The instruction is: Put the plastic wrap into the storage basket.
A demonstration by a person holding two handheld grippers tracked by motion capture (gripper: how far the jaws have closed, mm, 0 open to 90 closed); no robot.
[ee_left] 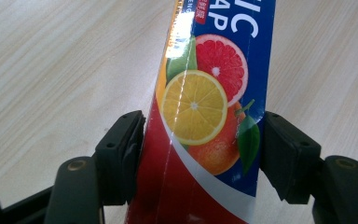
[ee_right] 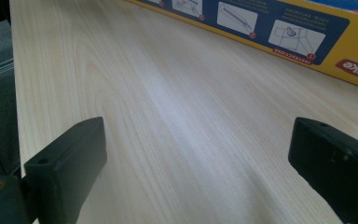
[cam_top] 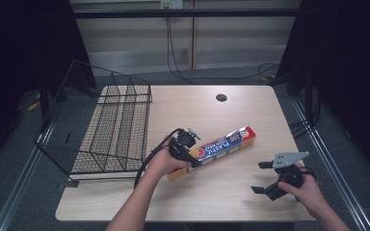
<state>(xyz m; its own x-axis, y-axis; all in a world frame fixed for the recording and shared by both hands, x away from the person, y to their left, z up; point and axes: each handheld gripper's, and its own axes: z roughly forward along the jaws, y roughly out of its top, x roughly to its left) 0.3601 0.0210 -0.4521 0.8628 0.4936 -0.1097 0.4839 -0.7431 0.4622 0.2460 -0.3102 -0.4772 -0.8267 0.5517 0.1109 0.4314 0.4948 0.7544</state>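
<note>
I count 1 long blue, red and yellow cardboard plastic-wrap box (cam_top: 217,148), 1 black wire-mesh basket (cam_top: 107,126) w/ dividers, 2 tools, all on 1 pale wood worktop (cam_top: 212,192). The box lies flat mid-worktop, just right of the basket but apart from it. Its long axis runs diagonal: near end toward me and left, far end pointing away and right.

My left tool (cam_top: 189,151) is clenched across the box near its near-left end; in the left gripper view both jaws press the box sides (ee_left: 200,140) beside the citrus print. My right tool (cam_top: 266,177) sits near the worktop's right front, jaws spread wide w/ nothing between, well apart from the box. In the right gripper view the box's printed side (ee_right: 279,32) crosses the top.
</note>
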